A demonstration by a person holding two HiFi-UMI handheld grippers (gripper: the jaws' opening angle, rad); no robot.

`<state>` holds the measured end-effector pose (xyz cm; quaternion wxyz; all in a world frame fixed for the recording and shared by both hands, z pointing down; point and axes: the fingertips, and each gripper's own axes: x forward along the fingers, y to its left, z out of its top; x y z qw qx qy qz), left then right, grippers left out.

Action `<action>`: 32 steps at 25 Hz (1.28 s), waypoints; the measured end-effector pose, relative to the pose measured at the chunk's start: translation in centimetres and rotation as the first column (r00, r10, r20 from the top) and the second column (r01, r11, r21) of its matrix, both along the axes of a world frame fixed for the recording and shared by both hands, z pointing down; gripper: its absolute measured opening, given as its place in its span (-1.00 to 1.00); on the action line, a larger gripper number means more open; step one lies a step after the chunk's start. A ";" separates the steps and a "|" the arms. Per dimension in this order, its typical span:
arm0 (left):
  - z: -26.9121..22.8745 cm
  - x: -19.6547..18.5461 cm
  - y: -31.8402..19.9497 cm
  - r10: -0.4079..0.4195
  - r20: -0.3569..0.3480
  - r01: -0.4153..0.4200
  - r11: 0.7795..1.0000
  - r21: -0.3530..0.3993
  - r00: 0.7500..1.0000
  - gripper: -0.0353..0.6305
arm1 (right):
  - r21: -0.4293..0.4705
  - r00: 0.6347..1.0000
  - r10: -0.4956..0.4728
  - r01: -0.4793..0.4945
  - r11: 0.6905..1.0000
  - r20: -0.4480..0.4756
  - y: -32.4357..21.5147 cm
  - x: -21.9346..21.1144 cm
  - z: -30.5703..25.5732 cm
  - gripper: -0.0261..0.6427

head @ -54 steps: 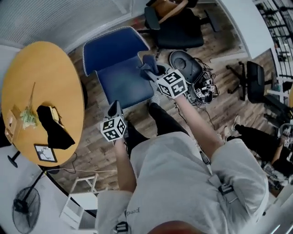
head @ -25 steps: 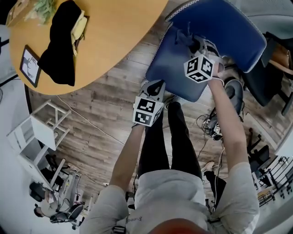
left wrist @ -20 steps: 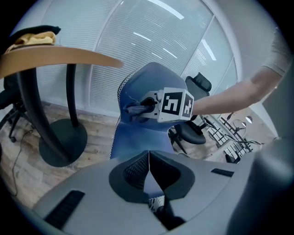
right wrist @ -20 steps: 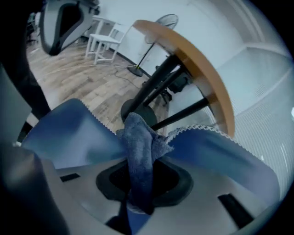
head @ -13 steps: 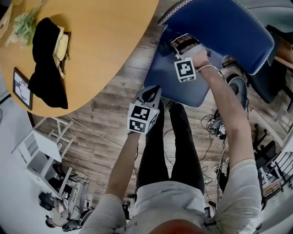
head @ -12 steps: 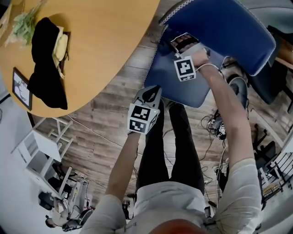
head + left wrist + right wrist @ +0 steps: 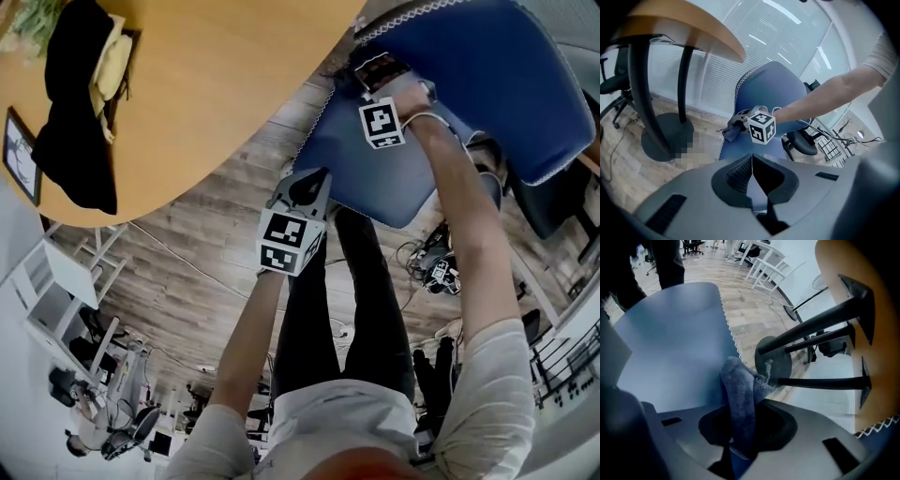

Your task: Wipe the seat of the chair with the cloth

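Right gripper view, cloth (image 7: 739,394) clamped in right gripper (image 7: 738,434), over blue seat (image 7: 670,348)

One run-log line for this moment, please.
right hand-held gripper: shut on cloth | cloth: at seat edge | left hand-held gripper: shut, empty, not on seat

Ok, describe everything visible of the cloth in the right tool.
The grey-blue terry cloth looks soft and napped, crumpled into a thick upright fold with a frayed corner. The right tool is shut on its lower part, and its free end pokes out ahead of the jaws. It sits at the white-stitched side edge of the blue padded chair seat, seemingly pressed against it.
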<state>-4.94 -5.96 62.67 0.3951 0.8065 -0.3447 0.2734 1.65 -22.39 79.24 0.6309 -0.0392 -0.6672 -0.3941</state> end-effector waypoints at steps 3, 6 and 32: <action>0.8 0.1 0.9 -0.017 0.009 0.017 1.000 -0.017 1.000 -0.81 | -0.010 1.000 0.013 -0.013 1.000 0.028 0.4 0.6 0.6 -0.67; 1.0 0.7 1.2 -0.021 0.016 0.021 1.000 -0.019 1.000 -0.81 | -0.037 1.000 -0.015 0.015 0.999 0.005 0.2 0.8 0.3 -0.67; 16.8 0.5 6.7 0.295 0.365 -0.225 0.949 -0.222 0.883 -0.81 | 0.033 0.998 0.053 -0.054 0.998 0.015 1.0 2.0 -0.1 -0.68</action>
